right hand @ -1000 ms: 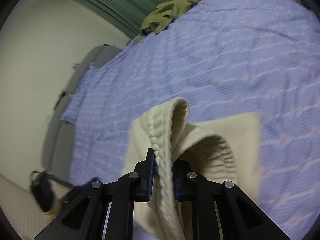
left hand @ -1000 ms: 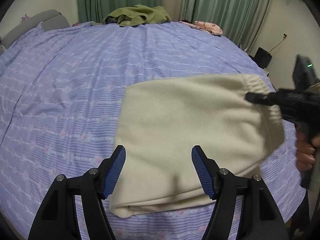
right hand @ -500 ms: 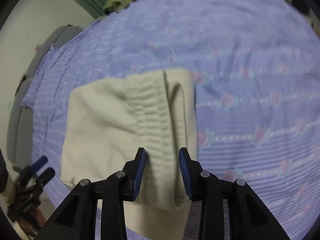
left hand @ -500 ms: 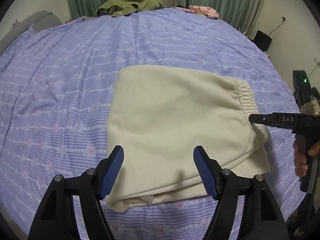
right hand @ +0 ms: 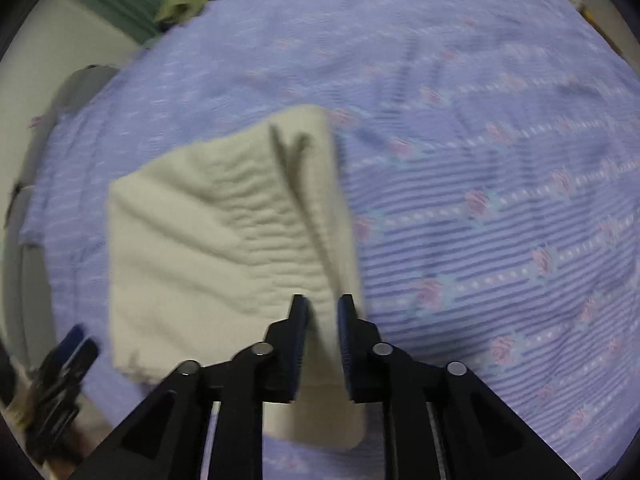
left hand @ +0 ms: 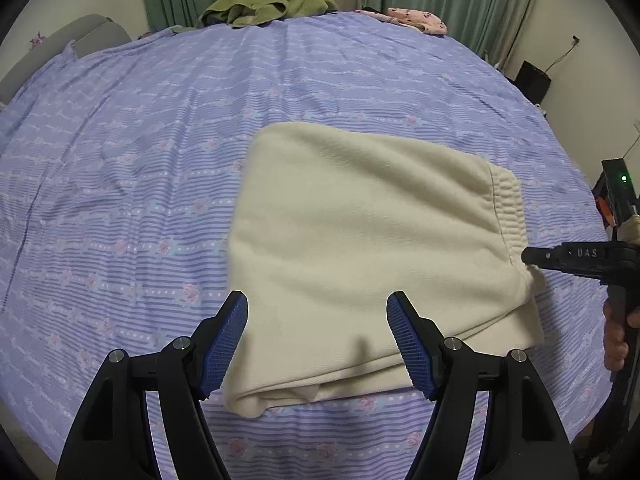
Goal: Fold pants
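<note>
Cream pants [left hand: 360,232] lie folded into a flat rectangle on the lilac striped bed sheet [left hand: 160,140], with the ribbed waistband [left hand: 508,208] at their right end. My left gripper [left hand: 318,312] hovers open over their near edge, with nothing between its blue pads. My right gripper [right hand: 323,308] is down at the waistband's near corner [right hand: 316,216]. Its jaws are closing, a narrow gap remains, and a ridge of the cloth runs between them without clear pressing. From the left wrist it shows as a black finger [left hand: 530,257] touching that corner, with a hand [left hand: 614,340] below.
A green garment [left hand: 272,2] and a pink one [left hand: 416,20] lie at the bed's far edge, before green curtains. A grey cushion [left hand: 80,36] sits at far left. A black box [left hand: 534,80] and a device with a green light [left hand: 620,184] stand off the right side.
My right gripper brought the lifted waistband down onto the pants, opened off it, then narrowed again. The pants now lie flat. My left gripper stayed open in place.
</note>
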Demonstrator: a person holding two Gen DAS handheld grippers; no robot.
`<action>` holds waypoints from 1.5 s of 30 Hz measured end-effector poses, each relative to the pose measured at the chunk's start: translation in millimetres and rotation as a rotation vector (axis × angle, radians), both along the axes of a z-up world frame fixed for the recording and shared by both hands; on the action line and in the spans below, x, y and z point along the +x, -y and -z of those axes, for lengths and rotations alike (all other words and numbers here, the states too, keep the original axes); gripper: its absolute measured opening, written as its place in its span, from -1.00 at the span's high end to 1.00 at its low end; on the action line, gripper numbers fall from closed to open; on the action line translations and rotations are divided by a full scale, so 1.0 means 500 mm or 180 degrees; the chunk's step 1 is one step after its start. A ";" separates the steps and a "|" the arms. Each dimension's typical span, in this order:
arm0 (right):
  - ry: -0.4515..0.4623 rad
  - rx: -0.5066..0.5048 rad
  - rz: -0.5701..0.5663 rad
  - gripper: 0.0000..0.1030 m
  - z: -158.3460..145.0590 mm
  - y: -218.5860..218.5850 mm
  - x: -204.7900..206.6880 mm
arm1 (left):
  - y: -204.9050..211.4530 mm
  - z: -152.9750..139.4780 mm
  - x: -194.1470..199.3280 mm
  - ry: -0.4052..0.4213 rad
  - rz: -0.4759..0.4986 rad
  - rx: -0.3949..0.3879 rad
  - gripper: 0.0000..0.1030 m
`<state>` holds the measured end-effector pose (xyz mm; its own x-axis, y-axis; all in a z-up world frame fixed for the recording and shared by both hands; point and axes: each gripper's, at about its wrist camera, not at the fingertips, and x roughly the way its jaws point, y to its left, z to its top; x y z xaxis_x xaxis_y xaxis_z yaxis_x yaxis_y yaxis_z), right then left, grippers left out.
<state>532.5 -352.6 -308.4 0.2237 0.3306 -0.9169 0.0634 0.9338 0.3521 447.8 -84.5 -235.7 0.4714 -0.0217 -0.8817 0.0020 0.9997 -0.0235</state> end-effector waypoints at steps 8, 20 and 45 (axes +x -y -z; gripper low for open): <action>0.0599 -0.0531 -0.0027 -0.40 -0.105 -0.010 -0.054 | -0.013 -0.015 -0.043 0.0079 0.0081 0.0092 -0.49; 0.0181 0.0896 0.0513 -0.27 0.011 -0.005 -0.130 | -0.012 0.018 -0.081 -0.0046 0.0153 0.0106 -0.50; 0.0409 -0.0061 0.0701 -0.22 -0.082 -0.039 -0.205 | -0.048 0.079 -0.148 -0.0114 -0.0011 0.0314 -0.58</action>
